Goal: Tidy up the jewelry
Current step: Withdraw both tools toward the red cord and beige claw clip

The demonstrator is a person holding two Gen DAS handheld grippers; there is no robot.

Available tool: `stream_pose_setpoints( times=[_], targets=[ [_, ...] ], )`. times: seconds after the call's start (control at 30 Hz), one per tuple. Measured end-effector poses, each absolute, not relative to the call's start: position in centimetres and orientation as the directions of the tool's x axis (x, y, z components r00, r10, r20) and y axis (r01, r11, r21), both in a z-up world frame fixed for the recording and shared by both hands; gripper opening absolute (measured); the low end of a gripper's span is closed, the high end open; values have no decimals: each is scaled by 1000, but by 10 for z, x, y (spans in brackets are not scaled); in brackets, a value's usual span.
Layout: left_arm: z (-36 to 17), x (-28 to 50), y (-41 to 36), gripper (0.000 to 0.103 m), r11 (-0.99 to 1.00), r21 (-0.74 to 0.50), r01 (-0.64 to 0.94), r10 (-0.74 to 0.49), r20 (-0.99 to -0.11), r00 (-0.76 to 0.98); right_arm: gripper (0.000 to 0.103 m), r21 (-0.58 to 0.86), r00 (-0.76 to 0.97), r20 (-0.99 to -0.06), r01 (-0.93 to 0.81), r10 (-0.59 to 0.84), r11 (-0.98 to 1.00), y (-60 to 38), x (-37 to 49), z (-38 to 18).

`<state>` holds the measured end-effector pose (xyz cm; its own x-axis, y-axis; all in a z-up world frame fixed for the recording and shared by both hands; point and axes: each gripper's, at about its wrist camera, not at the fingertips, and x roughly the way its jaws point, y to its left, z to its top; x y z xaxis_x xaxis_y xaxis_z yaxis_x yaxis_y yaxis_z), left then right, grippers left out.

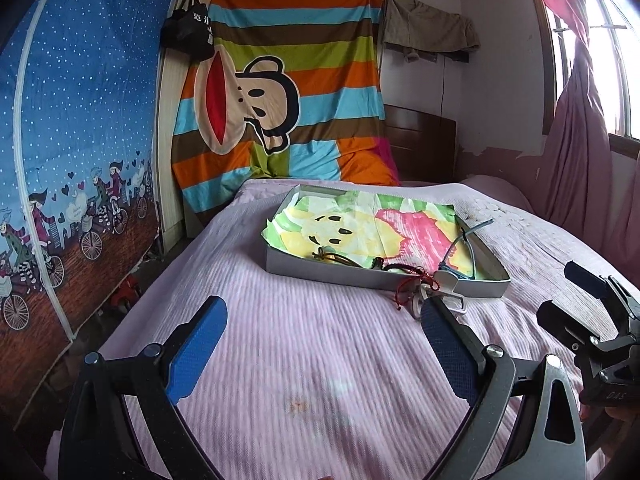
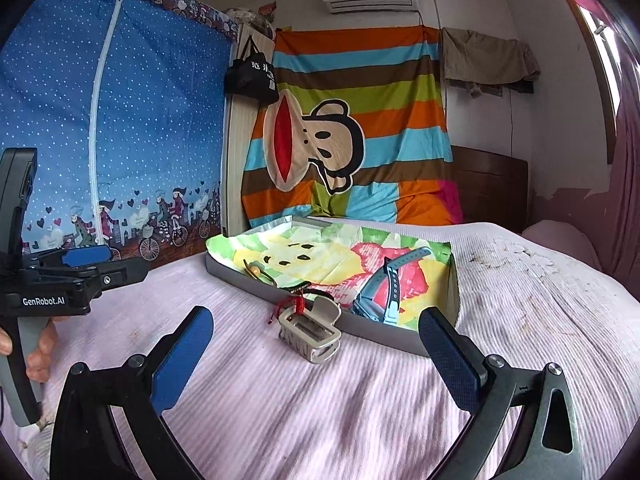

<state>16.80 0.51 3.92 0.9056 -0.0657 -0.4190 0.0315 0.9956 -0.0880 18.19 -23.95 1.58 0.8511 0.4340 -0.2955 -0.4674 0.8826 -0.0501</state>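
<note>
Clip (image 2: 310, 336), half-hidden at left, perhaps touches tray (image 2: 384, 332).

left gripper (image 2: 86, 258) body: "genrobot.ai" in white letters on the black housing, seen from the right wrist view.
right gripper (image 1: 568, 292) body: "das" in faint light letters on its black housing, seen from the left wrist view.
black tote bag (image 2: 252, 76): white chinese characters printed on its side, too small to read with certainty.
</note>
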Motion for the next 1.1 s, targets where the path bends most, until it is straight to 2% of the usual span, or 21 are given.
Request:
stream_pose_setpoints(
  times=[0.4,0.6,0.73,0.77,0.93,1.1],
  targets=[
    [16,221,-6,95,993,-68,97,-118,-572,812,103,40,789,-453,-447,415,894,-245,217,-10],
    [7,243,-8,94,991,-86,104,-135,-600,788,103,99,744,-518,-437,421,894,-249,243,-18],
    [1,257,-11,93,990,-83,116,-142,-617,774,83,121,733,-533,-428,423,895,-251,254,-22],
    [0,260,-11,93,989,-87,117,-146,-621,770,81,126,727,-540,-427,423,895,-251,257,-23],
    [-10,279,-17,78,983,-117,140,-182,-641,745,60,160,707,-559,-420,433,893,-249,270,-30],
    [-16,296,-23,63,974,-153,169,-228,-659,717,55,196,710,-535,-423,458,885,-252,276,-28]
  ],
)
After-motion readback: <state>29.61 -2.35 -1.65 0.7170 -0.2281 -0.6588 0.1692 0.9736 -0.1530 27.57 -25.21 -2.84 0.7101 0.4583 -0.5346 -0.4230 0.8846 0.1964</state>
